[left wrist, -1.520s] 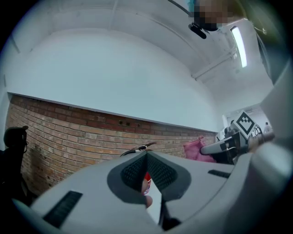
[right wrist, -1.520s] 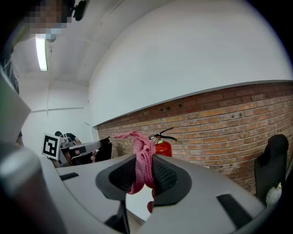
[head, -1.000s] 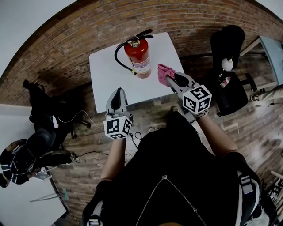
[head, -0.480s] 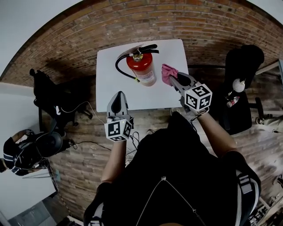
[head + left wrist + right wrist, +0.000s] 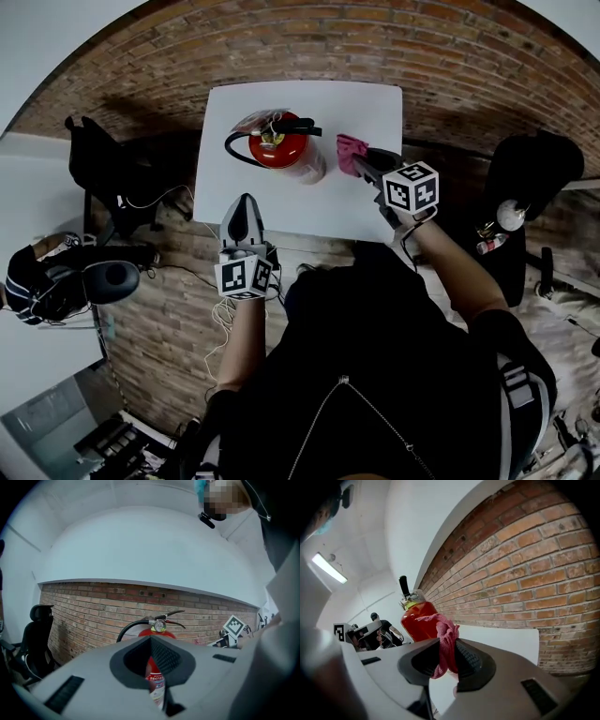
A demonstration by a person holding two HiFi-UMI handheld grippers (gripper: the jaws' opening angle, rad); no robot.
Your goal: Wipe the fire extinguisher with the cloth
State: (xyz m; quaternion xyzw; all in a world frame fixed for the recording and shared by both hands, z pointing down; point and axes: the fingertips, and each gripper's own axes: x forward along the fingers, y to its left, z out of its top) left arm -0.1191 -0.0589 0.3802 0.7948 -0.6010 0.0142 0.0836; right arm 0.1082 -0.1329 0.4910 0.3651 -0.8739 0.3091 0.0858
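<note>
Extinguisher point(image 5: 281, 150) upright on bench point(image 5: 366, 103), upper centre, right hand-held gripper point(image 5: 361, 163) clamped on cloth point(image 5: 349, 150) just right of it, left hand-held gripper point(image 5: 246, 201) closed, empty

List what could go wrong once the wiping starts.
The fire extinguisher stands free on the table, and the left gripper is off it; a sideways wipe could tip it.
The right gripper pinches the cloth in a bunch, so it may slip out or snag on the hose.

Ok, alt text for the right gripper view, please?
The right gripper is shut on a pink cloth, with a red fire extinguisher standing beyond it on a white table before a brick wall.
</note>
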